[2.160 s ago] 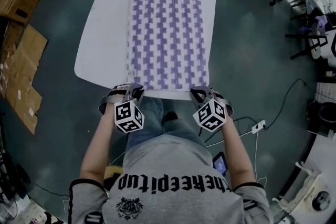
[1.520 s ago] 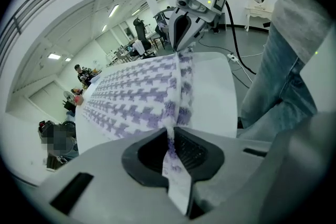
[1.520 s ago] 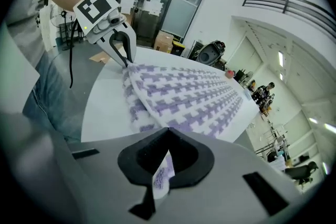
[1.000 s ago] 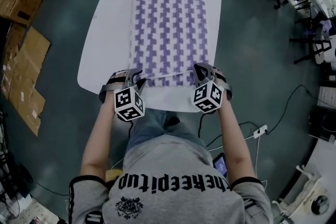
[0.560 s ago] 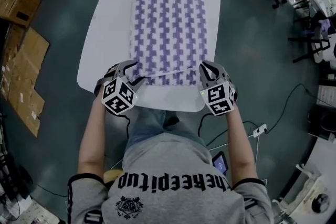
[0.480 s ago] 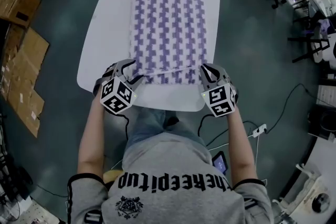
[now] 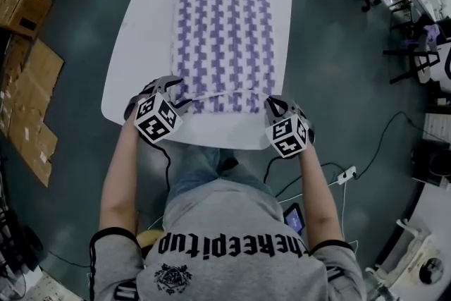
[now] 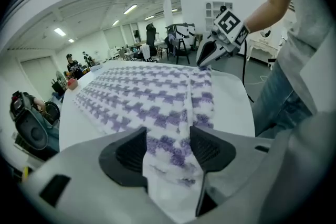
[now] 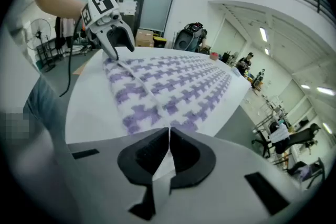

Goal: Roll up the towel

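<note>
Purple-checked towel (image 7: 224, 17) lies on white table (image 7: 144, 46), near end folded over.

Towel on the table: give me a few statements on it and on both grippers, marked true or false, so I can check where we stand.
1. The towel lies lengthwise on the white table. True.
2. The left gripper is clamped shut. False: its jaws stand apart, having just been opening, with the towel's turned-over near end between them.
3. The right gripper has its jaws together at the towel's near right corner. True.
4. The towel is fully rolled up. False: only the near end is turned over; the rest lies flat.
5. Cardboard boxes sit on the table. False: they lie on the floor beside it.
</note>
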